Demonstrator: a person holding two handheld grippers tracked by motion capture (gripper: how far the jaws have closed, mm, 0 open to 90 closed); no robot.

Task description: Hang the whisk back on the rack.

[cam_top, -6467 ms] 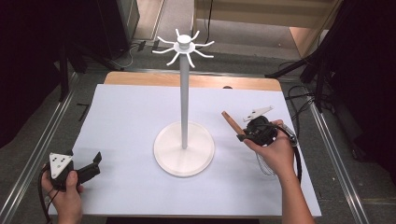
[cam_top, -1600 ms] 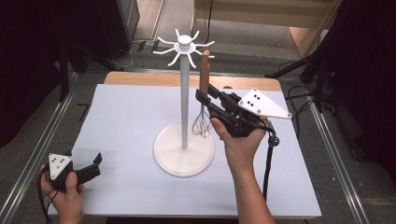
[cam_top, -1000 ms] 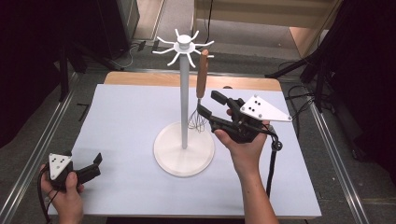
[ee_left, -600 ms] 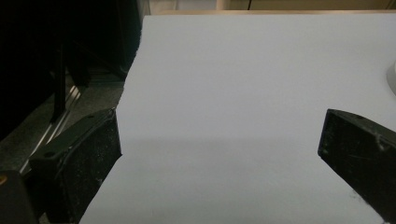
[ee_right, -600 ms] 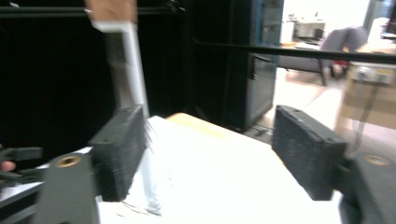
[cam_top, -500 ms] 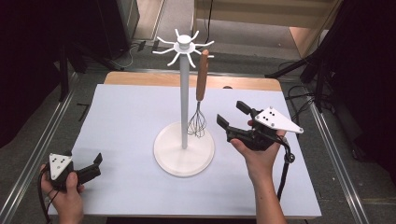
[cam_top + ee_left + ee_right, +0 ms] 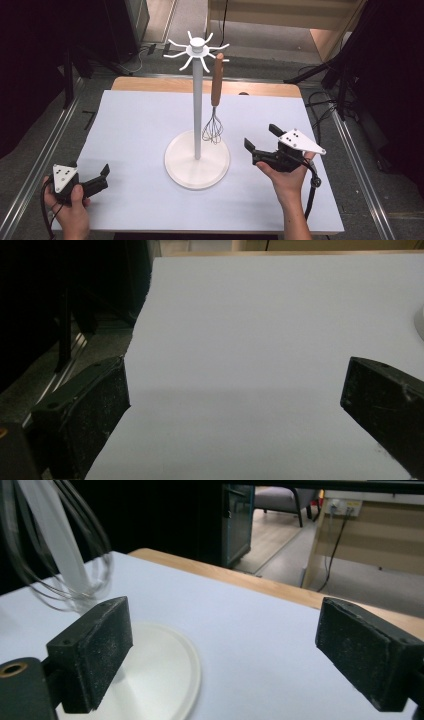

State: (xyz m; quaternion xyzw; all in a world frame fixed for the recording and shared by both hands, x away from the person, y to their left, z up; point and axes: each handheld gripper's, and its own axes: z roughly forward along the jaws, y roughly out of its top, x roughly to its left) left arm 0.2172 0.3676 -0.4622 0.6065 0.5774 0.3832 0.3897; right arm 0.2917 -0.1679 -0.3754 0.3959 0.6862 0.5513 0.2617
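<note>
High view: a whisk [image 7: 215,102] hangs from a hook of the white stand [image 7: 198,125] at the table's middle. The right gripper [image 7: 262,141] is beside it, and the left gripper [image 7: 102,176] is at the near left corner; both are empty, jaws apart.

Left gripper view: bare table [image 7: 260,315] between spread jaws.

Right gripper view: the whisk's wires [image 7: 60,550] look light and springy, so the stiff wooden handle seems the better hold.

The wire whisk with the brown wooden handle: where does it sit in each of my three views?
High view: the wire whisk with the brown wooden handle hangs from a hook of the white stand, right of the pole, wires down above the round white stand base.
Left gripper view: not in it; the base's edge peeks in at the right.
Right gripper view: blurred wires top left.
Shared landmark: the stand base.
</note>
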